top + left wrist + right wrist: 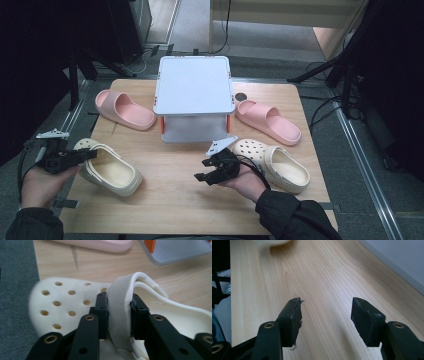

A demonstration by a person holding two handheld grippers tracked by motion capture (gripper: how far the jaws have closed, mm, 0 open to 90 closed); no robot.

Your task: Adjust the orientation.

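Your left gripper (75,156) sits at the table's 8 o'clock, jaws pinched on the heel strap (119,305) of the cream clog (109,171). In the left gripper view one black pad presses each side of the strap. The clog lies on the wooden table (175,200) at about 7–8 o'clock, perforated toe toward the left edge.

Your right gripper (214,170) is at about 5 o'clock, just off the second cream clog (277,164), which lies at its 3 o'clock. Jaws spread, nothing between them; the right gripper view has bare wood grain in the gap.

Surface: light wood-grain tabletop, slightly worn. A grey two-tier stand (194,85) with orange posts sits at 12 o'clock. One pink slide (125,109) at 10 o'clock, the other pink slide (268,121) at 2 o'clock, both flat on the table, flanking the stand. A small black disc (241,96) lies just beside the stand's right edge.

Room: grey carpet floor (360,165) all round, metal rails along both sides of the table, dark tripod legs and cables at the far corners, a pale wooden cabinet (300,15) at the back.
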